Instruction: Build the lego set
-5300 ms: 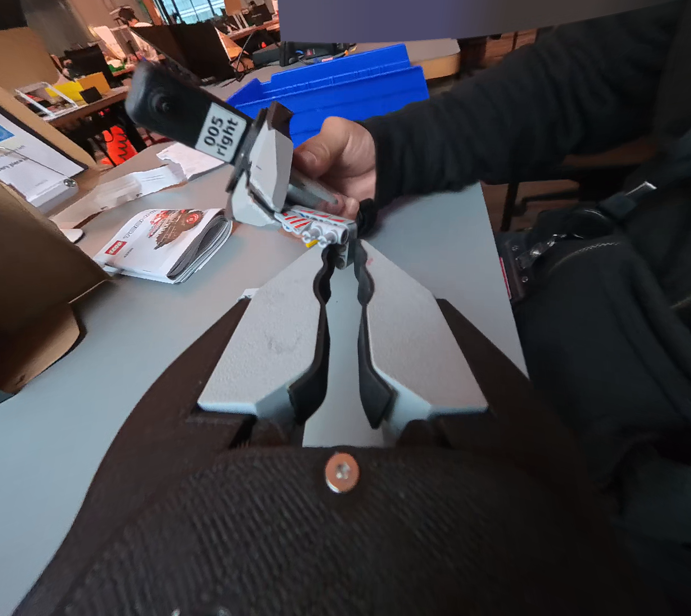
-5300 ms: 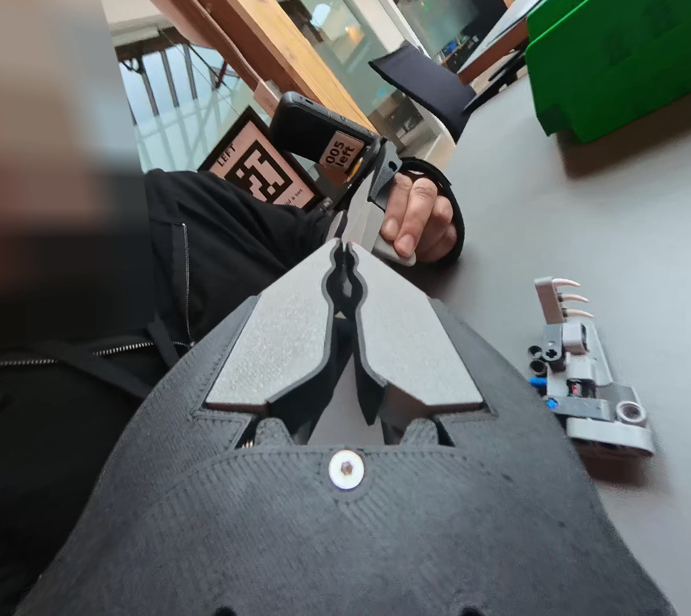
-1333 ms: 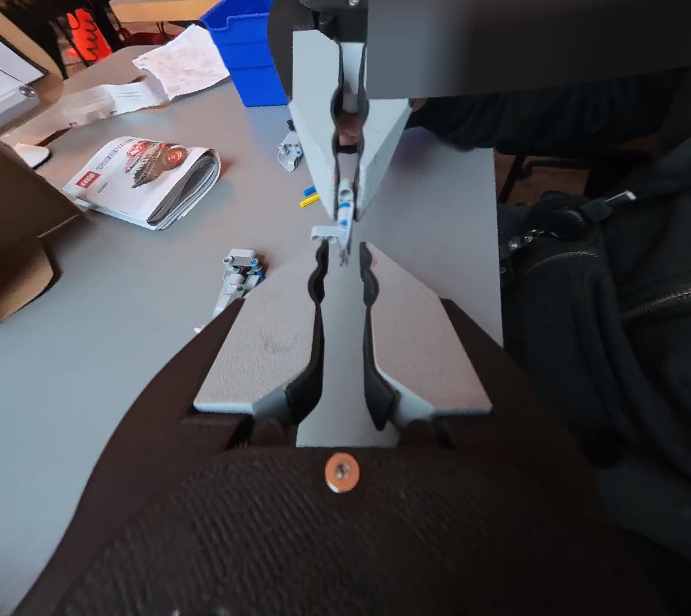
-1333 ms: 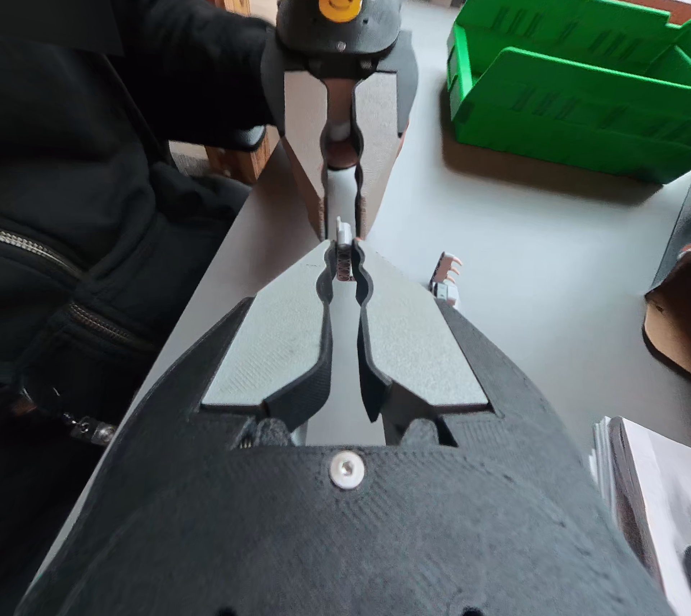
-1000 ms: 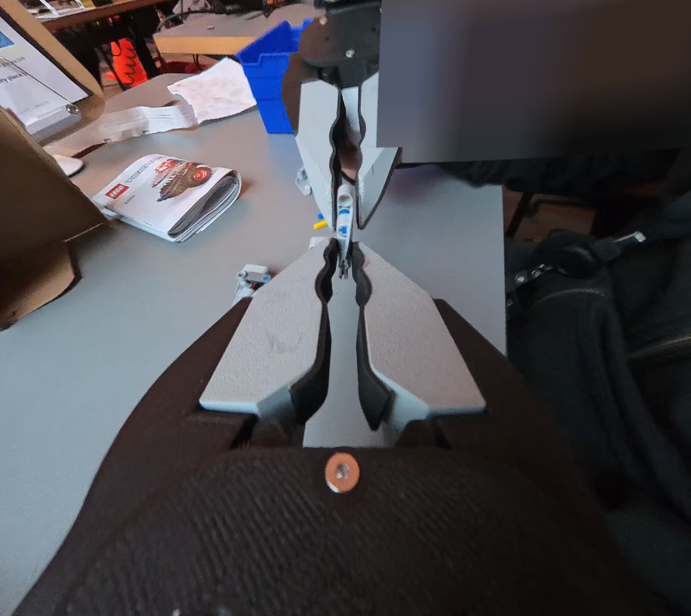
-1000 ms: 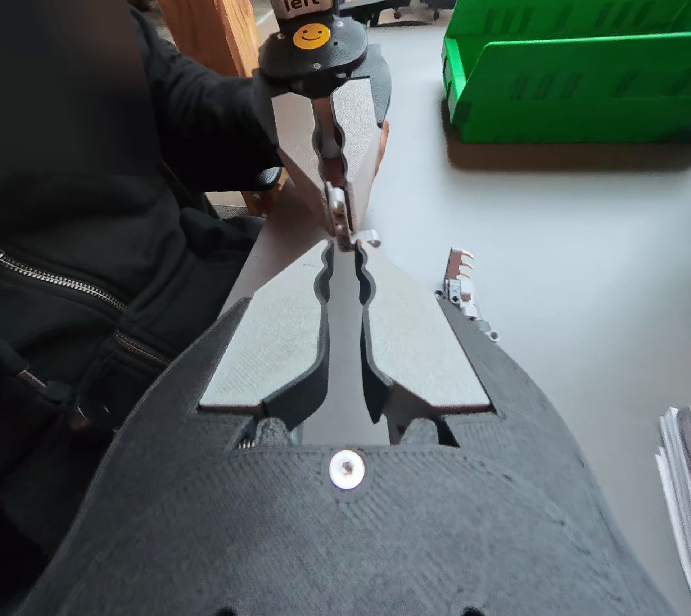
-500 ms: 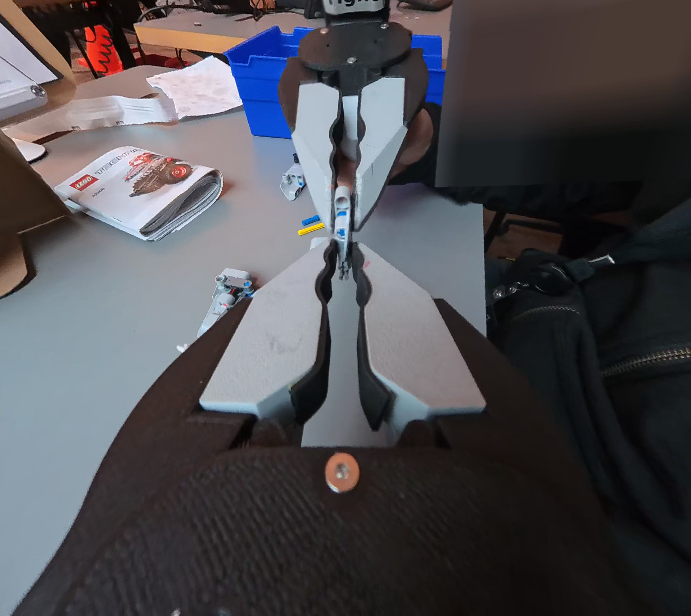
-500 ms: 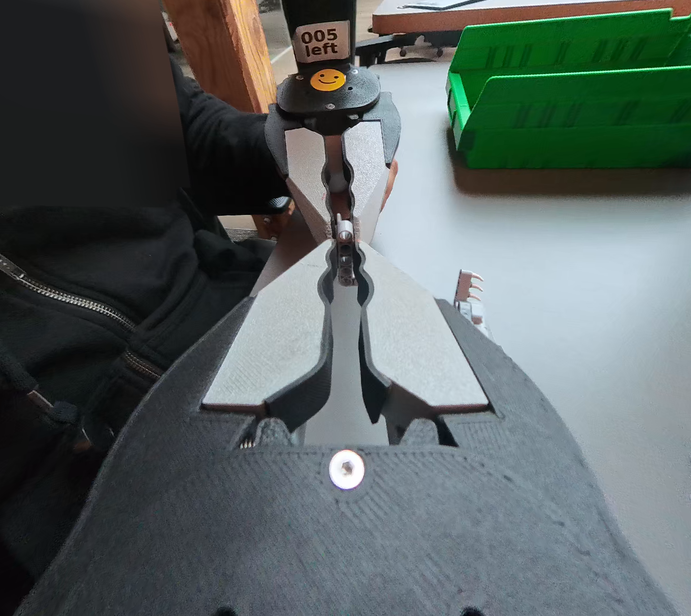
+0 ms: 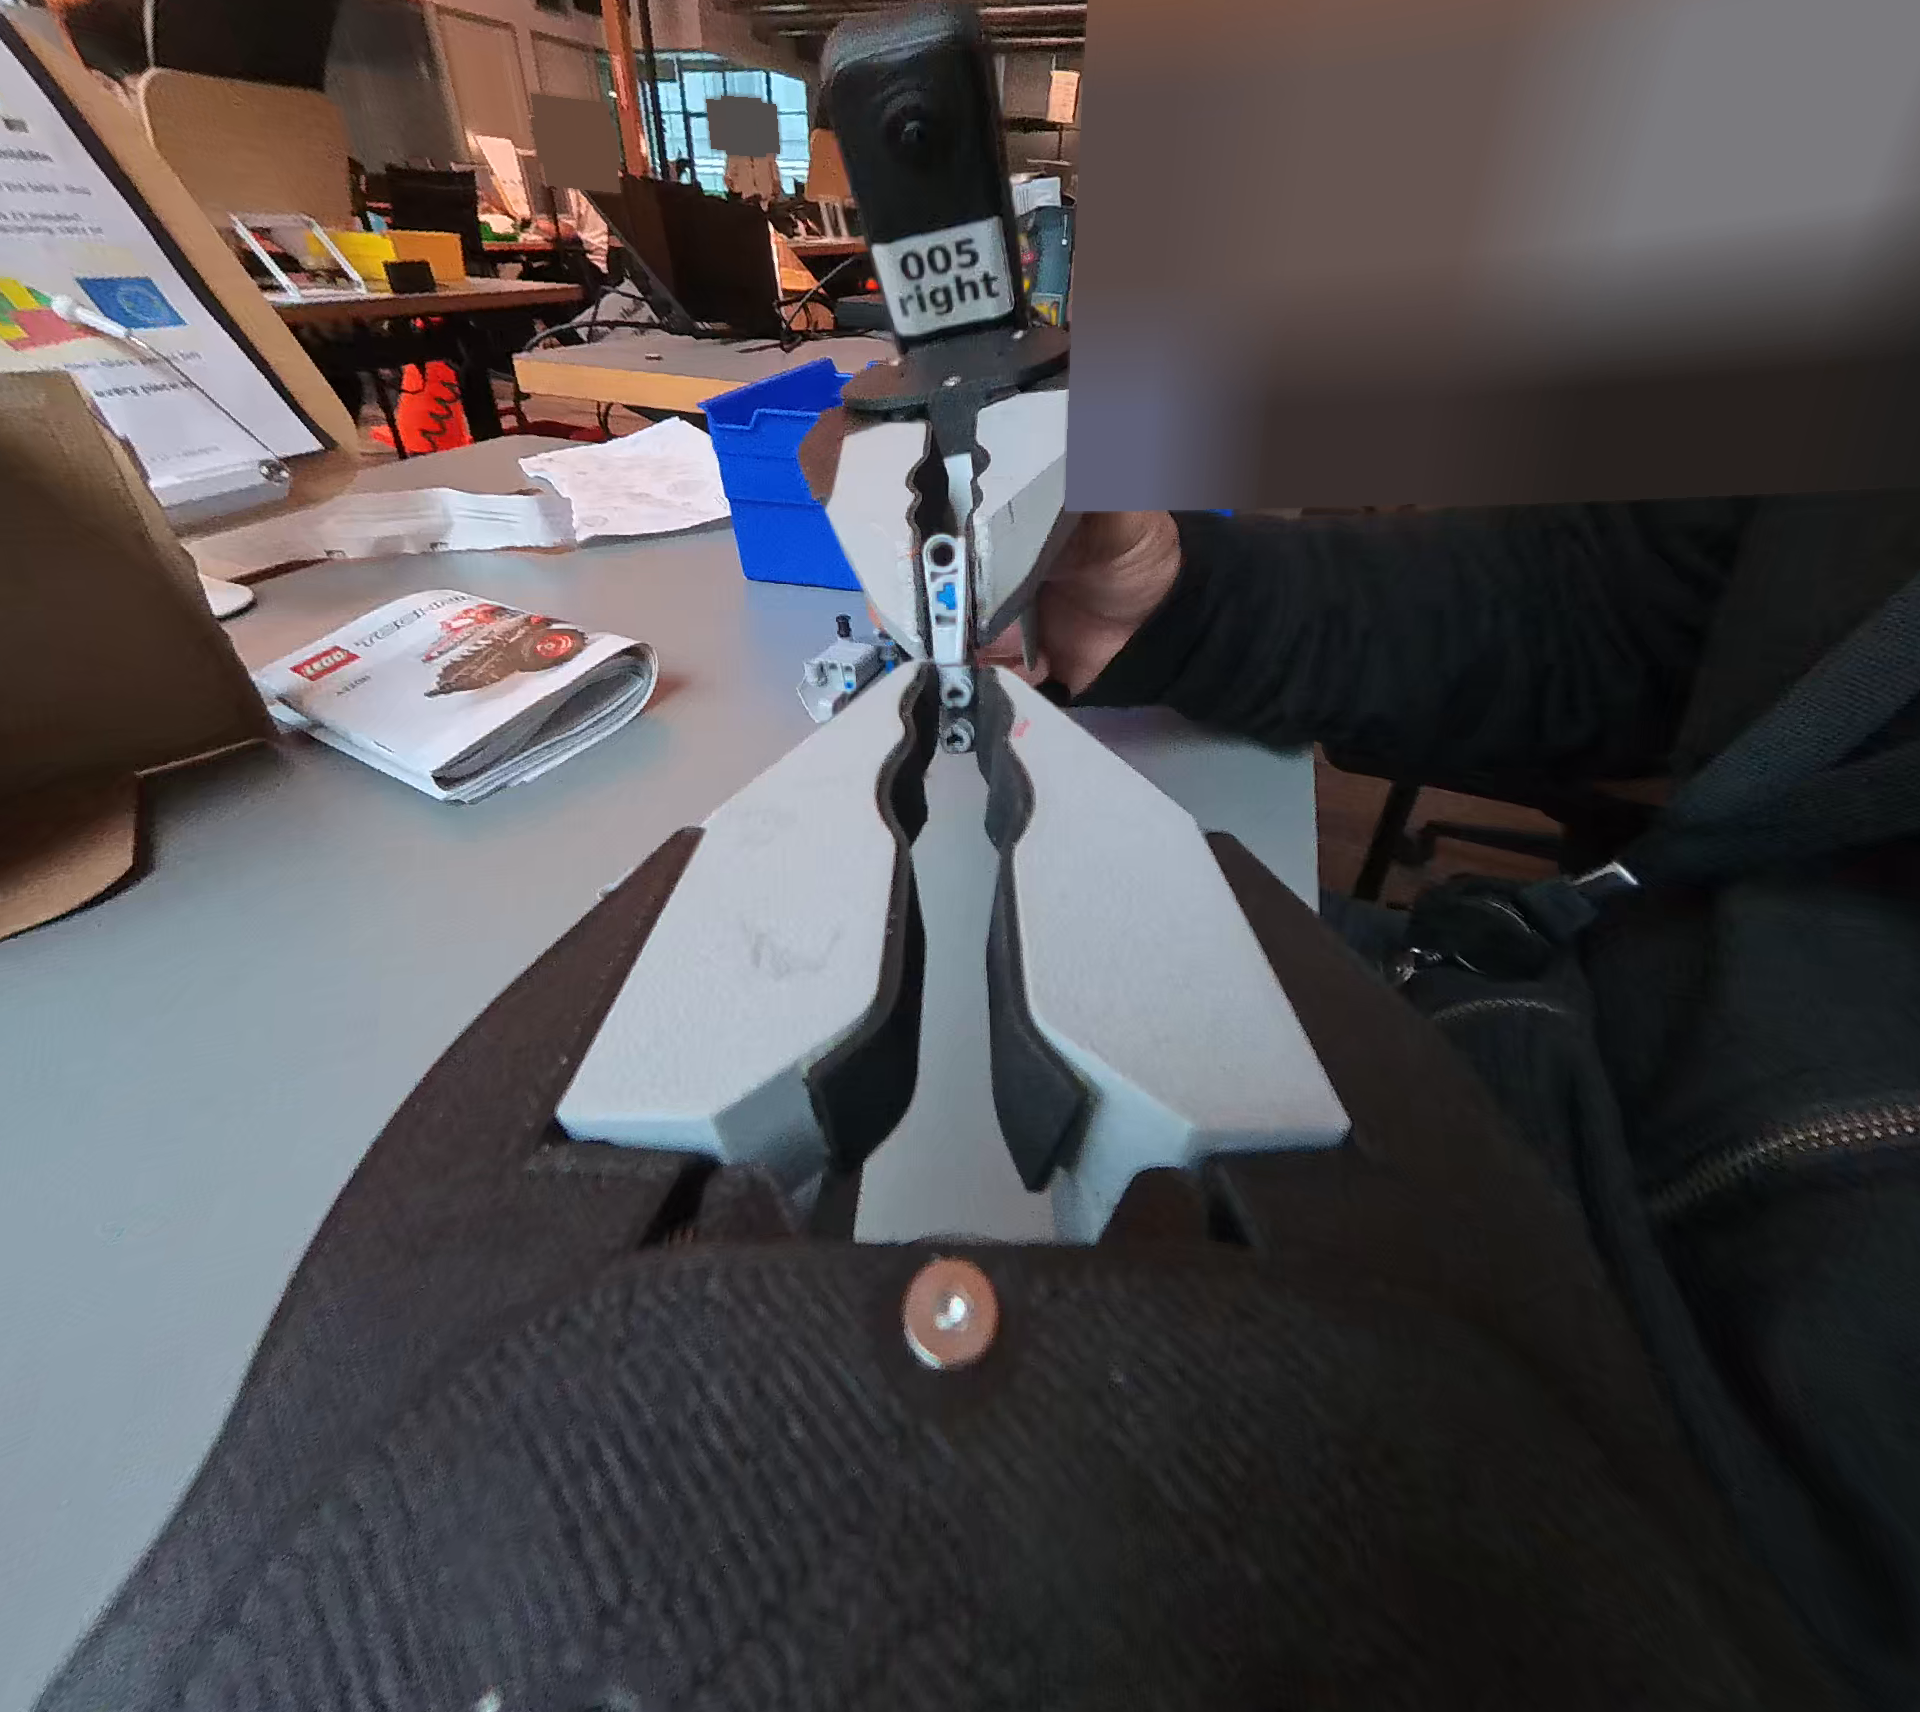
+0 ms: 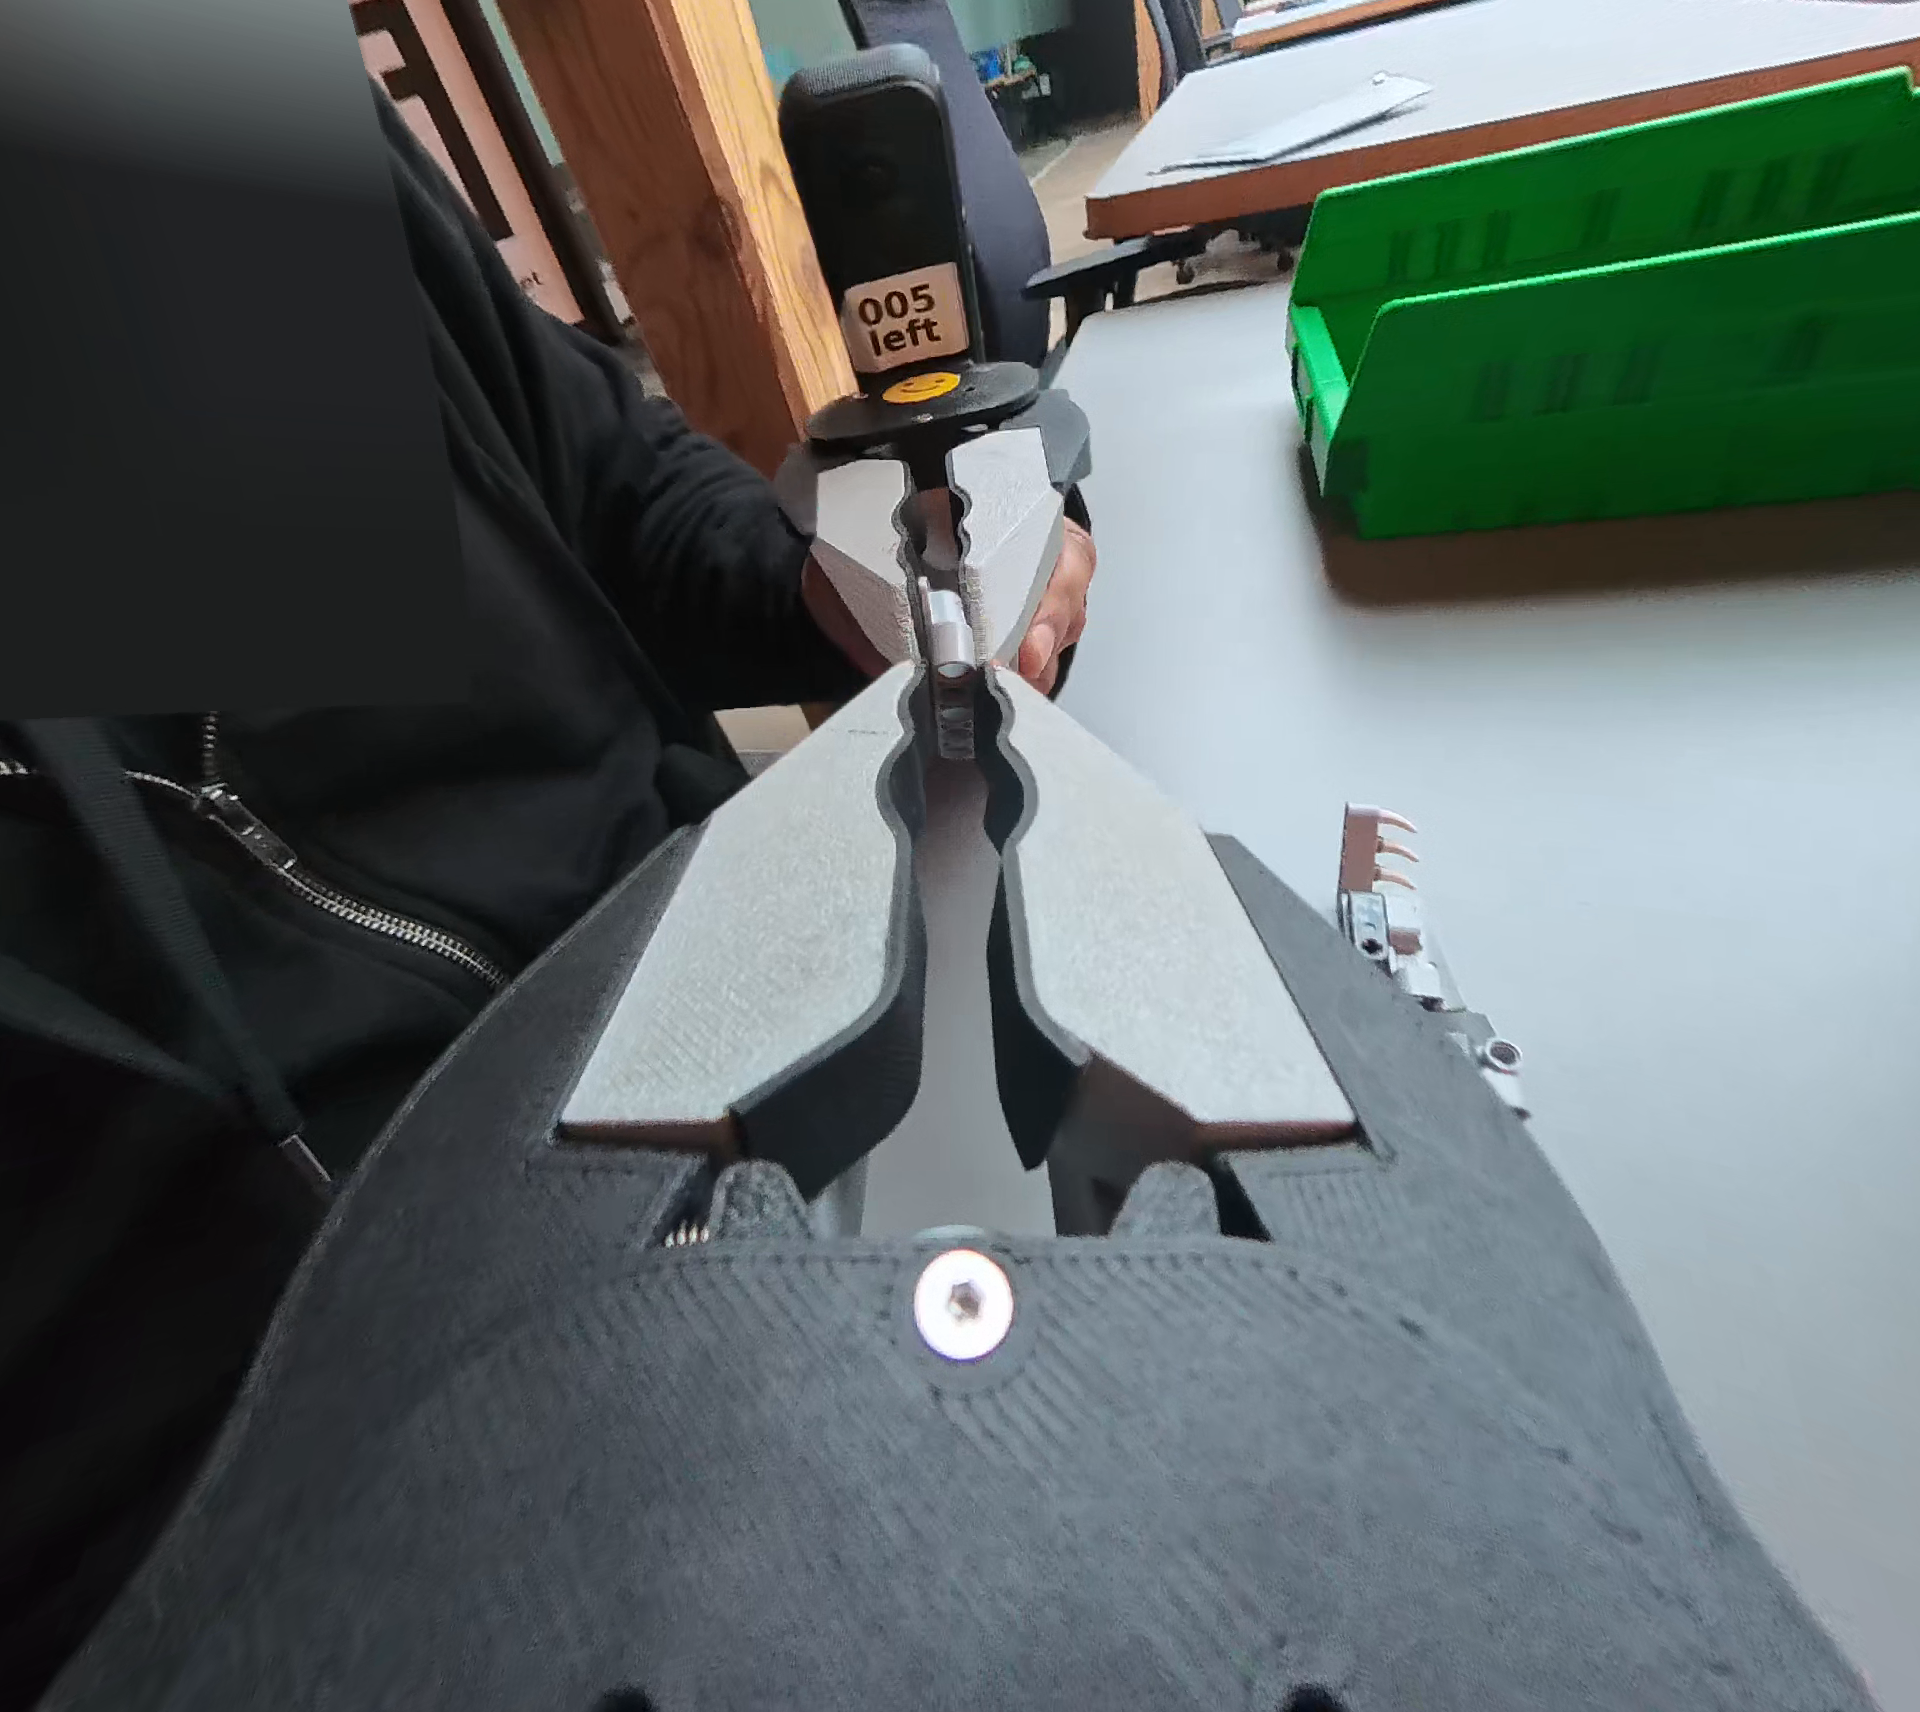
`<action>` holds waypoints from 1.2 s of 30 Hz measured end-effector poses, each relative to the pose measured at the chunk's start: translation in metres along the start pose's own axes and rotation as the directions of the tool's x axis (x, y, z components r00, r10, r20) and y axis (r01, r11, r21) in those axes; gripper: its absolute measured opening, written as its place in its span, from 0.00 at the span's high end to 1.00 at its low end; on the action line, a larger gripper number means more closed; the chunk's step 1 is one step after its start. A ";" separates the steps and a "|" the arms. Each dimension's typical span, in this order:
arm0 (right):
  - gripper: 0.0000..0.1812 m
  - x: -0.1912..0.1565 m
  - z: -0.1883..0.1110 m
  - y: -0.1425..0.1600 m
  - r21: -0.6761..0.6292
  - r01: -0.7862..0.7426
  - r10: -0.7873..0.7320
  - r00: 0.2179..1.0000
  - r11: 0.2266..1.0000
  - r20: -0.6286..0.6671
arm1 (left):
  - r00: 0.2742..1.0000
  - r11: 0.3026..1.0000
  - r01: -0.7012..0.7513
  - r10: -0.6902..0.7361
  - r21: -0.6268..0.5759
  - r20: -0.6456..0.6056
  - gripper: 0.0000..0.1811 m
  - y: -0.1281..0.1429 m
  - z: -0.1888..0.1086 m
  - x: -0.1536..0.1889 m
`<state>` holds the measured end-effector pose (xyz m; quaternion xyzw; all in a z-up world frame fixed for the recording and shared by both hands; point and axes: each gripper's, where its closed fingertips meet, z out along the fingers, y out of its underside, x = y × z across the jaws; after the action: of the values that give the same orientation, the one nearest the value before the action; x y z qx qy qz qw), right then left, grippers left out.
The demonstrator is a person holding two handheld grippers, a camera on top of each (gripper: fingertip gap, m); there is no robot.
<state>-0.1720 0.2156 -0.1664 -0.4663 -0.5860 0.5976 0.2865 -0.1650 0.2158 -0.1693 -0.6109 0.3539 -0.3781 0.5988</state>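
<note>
A: Where is the lego piece?

B: In the middle of both views, up off the worktop [image 9: 312, 987]. The left gripper [image 9: 954, 727] and right gripper [image 10: 954, 706] meet tip to tip. Both have their fingers closed on the thin grey lego beam [image 9: 948, 597].

A: What could go wrong?

B: If one twists or pulls crooked, the beam could pop out and drop by the claw piece [image 10: 1392, 914].
</note>
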 end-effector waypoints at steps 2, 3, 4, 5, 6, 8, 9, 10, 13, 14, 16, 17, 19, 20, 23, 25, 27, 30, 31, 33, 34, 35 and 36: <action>0.98 0.006 0.000 0.008 -0.051 -0.002 0.000 1.000 0.999 -0.028 | 0.996 0.996 0.085 -0.087 -0.040 -0.036 0.97 0.009 0.002 -0.004; 0.98 0.007 0.001 0.015 -0.102 0.000 -0.003 1.000 0.995 -0.028 | 0.991 0.988 0.112 -0.119 -0.106 -0.063 0.97 0.016 0.003 -0.004; 0.98 0.009 0.002 0.021 -0.147 -0.003 -0.002 0.999 0.989 -0.037 | 0.993 0.982 0.087 -0.100 -0.168 -0.068 0.97 0.024 0.003 -0.004; 0.98 0.011 0.004 0.025 -0.169 0.014 -0.023 0.998 0.986 -0.053 | 0.997 0.974 0.051 -0.062 -0.221 -0.045 0.97 0.030 0.003 -0.007; 0.98 0.009 0.005 0.025 -0.178 0.042 -0.052 0.997 0.983 -0.051 | 0.999 0.972 0.002 -0.012 -0.235 -0.040 0.97 0.030 0.002 -0.006; 0.97 0.008 0.004 0.027 -0.220 0.095 -0.112 0.992 0.971 -0.067 | 0.997 0.962 -0.070 0.060 -0.265 -0.044 0.95 0.029 0.001 -0.003; 0.98 0.008 0.004 0.030 -0.245 0.125 -0.145 0.987 0.961 -0.068 | 0.996 0.958 -0.087 0.077 -0.274 -0.047 0.95 0.029 0.001 -0.003; 0.98 0.006 0.004 0.031 -0.257 0.144 -0.166 0.984 0.956 -0.066 | 0.995 0.957 -0.095 0.082 -0.273 -0.057 0.96 0.028 0.001 -0.001; 0.98 0.004 0.005 0.035 -0.295 0.197 -0.225 0.973 0.935 -0.061 | 0.994 0.959 -0.094 0.073 -0.269 -0.086 0.96 0.027 0.001 0.003; 0.98 0.005 0.006 0.037 -0.312 0.206 -0.236 0.970 0.927 -0.062 | 0.993 0.957 -0.096 0.073 -0.275 -0.092 0.95 0.028 0.002 0.004; 0.98 0.004 0.007 0.039 -0.325 0.213 -0.245 0.968 0.921 -0.062 | 0.990 0.948 -0.129 0.107 -0.291 -0.090 0.96 0.030 0.002 0.004; 0.97 0.004 0.007 0.038 -0.320 0.214 -0.246 0.967 0.923 -0.062 | 0.988 0.944 -0.150 0.130 -0.294 -0.087 0.96 0.031 0.001 0.003; 0.98 0.003 0.007 0.036 -0.309 0.214 -0.244 0.968 0.927 -0.061 | 0.980 0.938 -0.197 0.184 -0.285 -0.074 0.97 0.028 0.000 0.004; 0.98 0.004 0.007 0.034 -0.306 0.222 -0.256 0.964 0.926 -0.076 | 0.976 0.934 -0.218 0.213 -0.282 -0.048 0.97 0.027 0.000 0.002; 0.98 0.001 0.006 0.022 -0.215 0.226 -0.251 0.963 0.950 -0.099 | 0.968 0.947 -0.245 0.250 -0.209 0.000 0.97 0.015 -0.003 0.003; 0.98 0.007 -0.002 0.019 -0.176 0.183 -0.206 0.971 0.967 -0.121 | 0.963 0.939 -0.265 0.270 -0.217 -0.008 0.97 0.015 -0.006 0.003; 0.98 0.016 -0.025 0.006 -0.079 0.135 -0.146 0.978 0.988 -0.148 | 0.975 0.958 -0.214 0.220 -0.189 0.013 0.97 0.012 -0.017 -0.007; 0.98 0.016 -0.029 -0.001 -0.009 0.088 -0.088 0.990 0.996 -0.113 | 0.993 0.985 -0.111 0.115 -0.132 0.027 0.97 0.007 -0.026 -0.020; 0.98 0.019 -0.023 0.004 -0.031 0.054 -0.058 0.992 0.998 -0.110 | 0.998 0.991 -0.067 0.069 -0.120 0.012 0.97 0.005 -0.024 -0.021; 0.98 0.022 -0.012 0.023 -0.133 0.013 -0.025 0.996 0.991 -0.091 | 1.000 0.993 0.004 -0.007 -0.115 -0.026 0.97 0.008 -0.019 -0.022; 0.98 0.030 -0.010 0.040 -0.230 -0.004 -0.029 0.990 0.973 -0.138 | 0.999 0.992 0.041 -0.043 -0.119 -0.011 0.97 0.010 -0.018 -0.027; 0.98 0.038 -0.009 0.056 -0.322 0.005 -0.068 0.980 0.947 -0.185 | 0.997 0.992 0.075 -0.074 -0.104 0.013 0.97 0.011 -0.018 -0.033; 0.98 0.040 -0.006 0.067 -0.377 0.023 -0.106 0.974 0.926 -0.201 | 0.992 0.988 0.124 -0.122 -0.097 0.019 0.97 0.014 -0.019 -0.037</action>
<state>-0.1689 0.2436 -0.2389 -0.5552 -0.6688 0.4110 0.2748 -0.1984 0.2396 -0.1845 -0.6626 0.3297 -0.3926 0.5460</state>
